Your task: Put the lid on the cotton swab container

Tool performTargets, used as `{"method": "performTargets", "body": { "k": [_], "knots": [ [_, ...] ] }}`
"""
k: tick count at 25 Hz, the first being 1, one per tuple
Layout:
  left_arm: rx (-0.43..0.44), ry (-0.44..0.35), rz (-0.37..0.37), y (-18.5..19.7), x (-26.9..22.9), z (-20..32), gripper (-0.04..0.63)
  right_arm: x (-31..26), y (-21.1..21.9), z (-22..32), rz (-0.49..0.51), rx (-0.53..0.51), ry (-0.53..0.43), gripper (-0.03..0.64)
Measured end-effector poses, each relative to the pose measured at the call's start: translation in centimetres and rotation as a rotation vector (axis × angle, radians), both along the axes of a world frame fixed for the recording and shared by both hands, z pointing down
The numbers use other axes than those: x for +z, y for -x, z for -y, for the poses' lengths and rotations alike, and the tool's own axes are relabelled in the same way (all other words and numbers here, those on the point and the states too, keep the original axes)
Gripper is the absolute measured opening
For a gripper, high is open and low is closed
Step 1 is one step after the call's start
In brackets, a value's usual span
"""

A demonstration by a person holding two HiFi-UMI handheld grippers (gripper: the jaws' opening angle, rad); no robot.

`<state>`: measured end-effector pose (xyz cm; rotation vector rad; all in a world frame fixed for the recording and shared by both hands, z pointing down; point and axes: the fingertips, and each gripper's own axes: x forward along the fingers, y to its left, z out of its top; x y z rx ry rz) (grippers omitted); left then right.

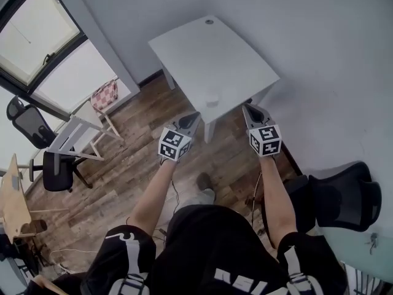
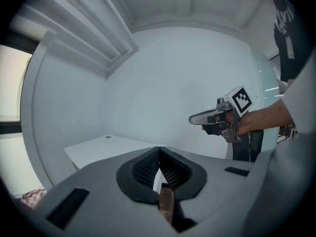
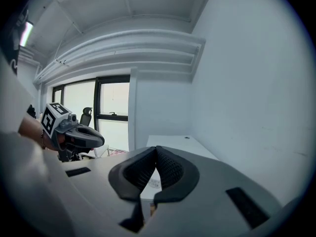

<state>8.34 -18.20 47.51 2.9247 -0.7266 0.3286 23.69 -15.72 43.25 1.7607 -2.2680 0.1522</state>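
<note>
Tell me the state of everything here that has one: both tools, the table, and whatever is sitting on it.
left tool: shut, empty, held in the air.
right tool: shut, empty, held in the air.
white table: upright, one small item near its front edge.
round item: resting on the table; lidded or not, cannot tell.

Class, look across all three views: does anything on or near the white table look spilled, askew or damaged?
Nothing stands out. The white table stands upright, with one pale round item near its front edge, too faint to identify. The left gripper and right gripper are shut, empty.
</note>
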Motion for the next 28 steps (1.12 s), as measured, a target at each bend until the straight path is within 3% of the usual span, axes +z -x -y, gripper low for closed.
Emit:
{"method": "performTargets", "body": {
  "k": [17, 22, 28],
  "knots": [
    [-0.031, 0.058, 0.031, -3.6, 6.8, 7.1, 0.026, 4.2, -2.7, 9.5, -0.004, -0.112, 0.037, 0.014],
    [-0.038, 0.073, 0.030, -5.2, 8.7, 8.7, 0.029, 5.9, -3.1, 11.9, -0.010, -0.186, 0.052, 0.014],
    [-0.060, 0.104, 0.077, -5.9, 12.1, 10.6, 0.150, 8.1, -2.4, 14.8, -0.001, -0.307, 0.071, 0.014]
  ]
}}
